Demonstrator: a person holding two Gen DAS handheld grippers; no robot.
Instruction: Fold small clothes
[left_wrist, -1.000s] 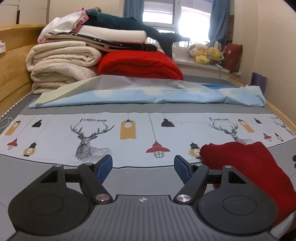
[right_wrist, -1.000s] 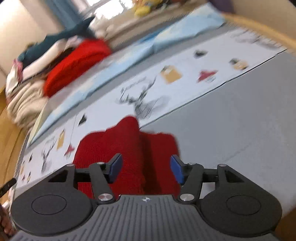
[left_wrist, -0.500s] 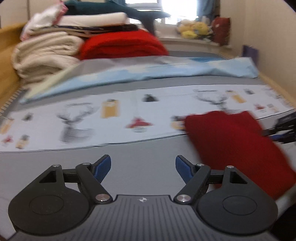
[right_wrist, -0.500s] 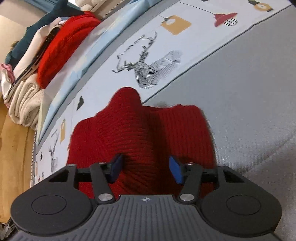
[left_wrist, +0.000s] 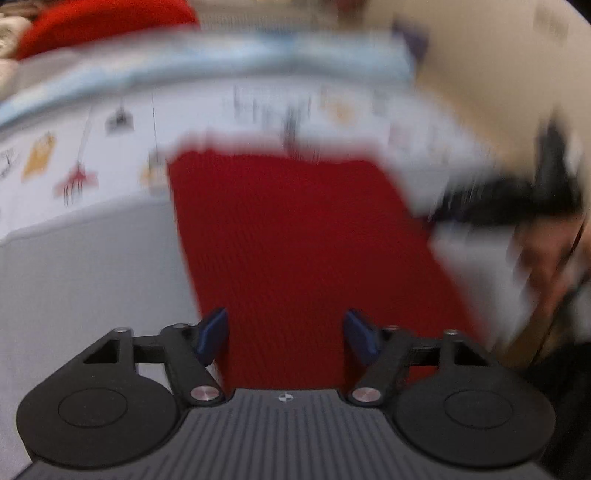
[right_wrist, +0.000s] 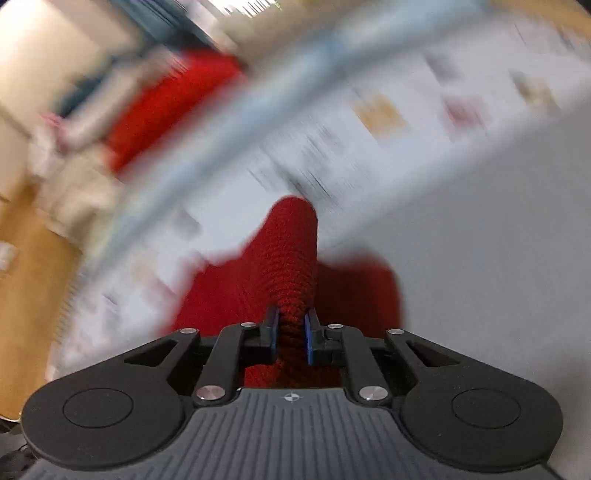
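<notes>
The knitted garment (left_wrist: 295, 240) is deep red with fine ribbing. The sheet (left_wrist: 66, 266) under it is plain grey, bordering a white band (left_wrist: 92, 147) printed with orange, red and black lamp motifs.

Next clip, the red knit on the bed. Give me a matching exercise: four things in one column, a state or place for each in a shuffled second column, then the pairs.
Things
1. right gripper
2. left gripper
3. red knit garment
4. folded red blanket

States or places
A. far end of the bed, beyond the printed sheet
B. jaws apart above the knit
C. a ridge of it pinched up, the rest on the bed
D. jaws just closed onto a fold

Pairs: 1-D, 2-B, 3-C, 4-A
</notes>
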